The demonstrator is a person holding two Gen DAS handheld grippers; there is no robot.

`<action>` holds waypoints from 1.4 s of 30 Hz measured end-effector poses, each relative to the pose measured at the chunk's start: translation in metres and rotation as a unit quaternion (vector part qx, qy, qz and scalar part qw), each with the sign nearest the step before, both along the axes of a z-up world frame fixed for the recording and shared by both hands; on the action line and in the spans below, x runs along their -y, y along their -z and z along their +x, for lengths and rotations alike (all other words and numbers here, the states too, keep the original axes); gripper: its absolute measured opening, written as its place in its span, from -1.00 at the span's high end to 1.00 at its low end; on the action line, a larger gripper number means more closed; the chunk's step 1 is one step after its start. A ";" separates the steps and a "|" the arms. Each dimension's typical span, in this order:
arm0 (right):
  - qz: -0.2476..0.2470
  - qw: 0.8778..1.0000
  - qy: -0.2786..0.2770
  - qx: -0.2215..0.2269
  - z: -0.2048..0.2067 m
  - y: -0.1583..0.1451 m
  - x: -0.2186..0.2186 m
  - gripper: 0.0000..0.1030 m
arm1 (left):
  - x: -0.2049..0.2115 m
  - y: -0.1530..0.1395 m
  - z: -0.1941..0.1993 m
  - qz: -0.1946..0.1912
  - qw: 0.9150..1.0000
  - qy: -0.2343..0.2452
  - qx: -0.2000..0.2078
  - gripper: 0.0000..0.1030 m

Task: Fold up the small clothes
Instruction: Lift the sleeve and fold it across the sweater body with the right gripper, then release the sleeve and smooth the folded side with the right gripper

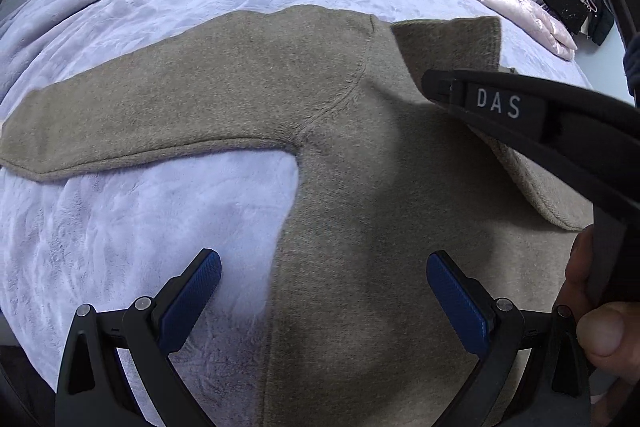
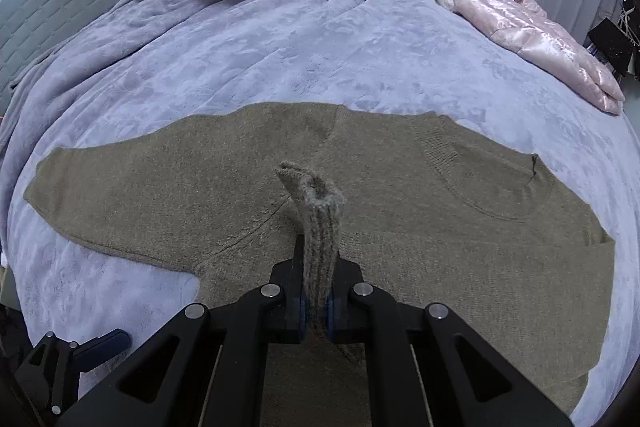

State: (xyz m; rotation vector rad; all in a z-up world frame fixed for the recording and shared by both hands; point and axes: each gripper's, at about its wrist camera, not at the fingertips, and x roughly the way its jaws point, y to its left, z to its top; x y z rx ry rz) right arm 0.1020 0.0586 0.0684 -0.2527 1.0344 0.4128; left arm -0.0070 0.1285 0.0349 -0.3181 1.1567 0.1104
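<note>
Olive knit sweater lies flat; right gripper pinches seemingly its cuff, left gripper fingers wide

1. We see the brown sweater as matt, fuzzy knit, its cuff ribbed.
2. The lilac blanket looks plush and velvety.
3. The pink jacket is glossy, satin-like cloth.
4. The left gripper is matt black plastic with textured blue pads and shiny metal pins.

olive-brown sweater, lilac blanket, shiny pink jacket
</note>
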 end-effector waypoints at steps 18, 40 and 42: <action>0.085 0.995 0.041 0.029 -0.008 -0.039 0.096 -0.28 | -0.012 -0.022 -0.012 -0.006 1.000 -0.006 0.005 -1.00; 0.065 0.981 0.178 0.037 0.015 -0.001 0.281 -0.47 | 0.076 -0.014 0.081 0.015 0.996 0.084 -0.016 -1.00; 0.023 0.988 0.148 0.043 0.027 0.004 0.257 -0.50 | 0.089 -0.017 0.087 0.010 0.995 0.093 -0.019 -1.00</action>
